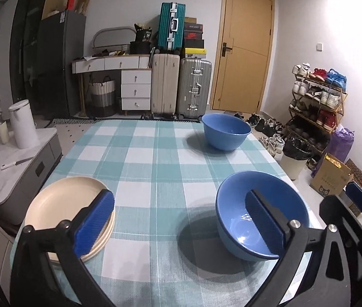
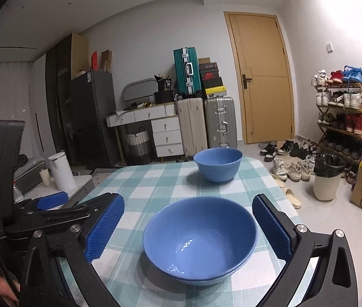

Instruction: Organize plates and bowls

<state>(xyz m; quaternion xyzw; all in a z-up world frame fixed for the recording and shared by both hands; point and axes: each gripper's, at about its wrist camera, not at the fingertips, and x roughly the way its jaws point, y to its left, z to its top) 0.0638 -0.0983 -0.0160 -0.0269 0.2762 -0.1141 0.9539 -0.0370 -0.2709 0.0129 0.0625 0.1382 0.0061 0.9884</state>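
Left wrist view: the left gripper (image 1: 178, 220) hangs with jaws wide and empty over the checked surface (image 1: 155, 153), cream plates (image 1: 63, 204) stacked left of the near bowl stack (image 1: 234, 212).

Right wrist view: the right gripper (image 2: 188, 230), jaws wide, frames that stack of 2; the far bowl (image 2: 218, 162) beyond it probably gets fetched next.

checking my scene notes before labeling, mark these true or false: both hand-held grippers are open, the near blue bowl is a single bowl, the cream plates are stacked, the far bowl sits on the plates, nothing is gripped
1. Both hand-held grippers, left and right, are open: true.
2. The near blue bowl is single: false, a second rim below shows two nested bowls.
3. The cream plates are stacked: true.
4. The far blue bowl sits on the plates: false, it stands alone on the checked tablecloth.
5. Nothing is gripped: true.
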